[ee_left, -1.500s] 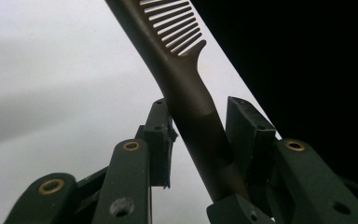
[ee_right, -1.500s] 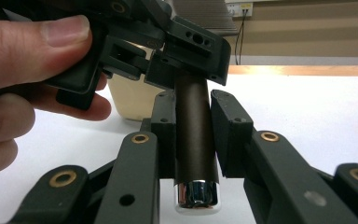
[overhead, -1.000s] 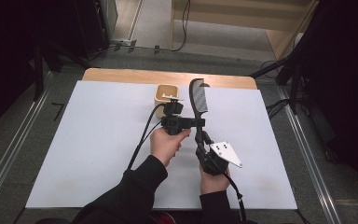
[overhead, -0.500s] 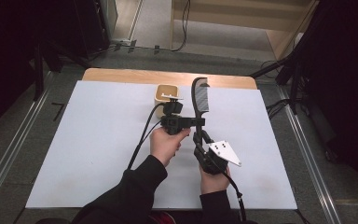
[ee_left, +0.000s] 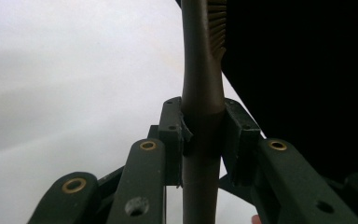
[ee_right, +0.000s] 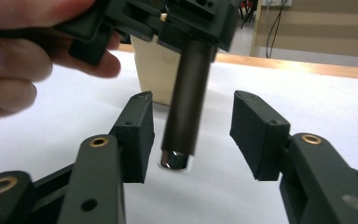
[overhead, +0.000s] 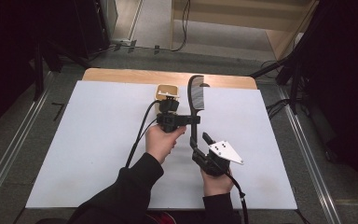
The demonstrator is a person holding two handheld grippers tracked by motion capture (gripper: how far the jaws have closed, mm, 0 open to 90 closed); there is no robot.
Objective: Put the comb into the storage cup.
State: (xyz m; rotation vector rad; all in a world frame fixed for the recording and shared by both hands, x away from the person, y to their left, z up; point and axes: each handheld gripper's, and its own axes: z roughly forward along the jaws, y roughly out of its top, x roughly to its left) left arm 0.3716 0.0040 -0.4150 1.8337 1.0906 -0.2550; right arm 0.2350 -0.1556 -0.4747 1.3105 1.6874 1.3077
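The dark comb [overhead: 196, 100] is held off the white table sheet [overhead: 74, 154], its toothed head pointing away from the person and its round handle running back toward them. The left gripper [ee_left: 200, 135] pinches that handle between its two pads, jaws pressed against it on either side, and the handle passes straight through the grip with the teeth starting just beyond. The right gripper [ee_right: 191, 135] sits at the handle's free end with its jaws spread, one pad on each side of the shaft and neither touching it; the metal-tipped end hangs between them just above the sheet. This looks like a handover from the left gripper to the right. To do it well, the right gripper should centre the shaft between its pads, slide a little further up so it takes hold of the round body rather than the very tip, and close squarely before the left lets go. The small beige cup [overhead: 167, 92] stands just behind the left gripper, near enough to be knocked if the comb swings.
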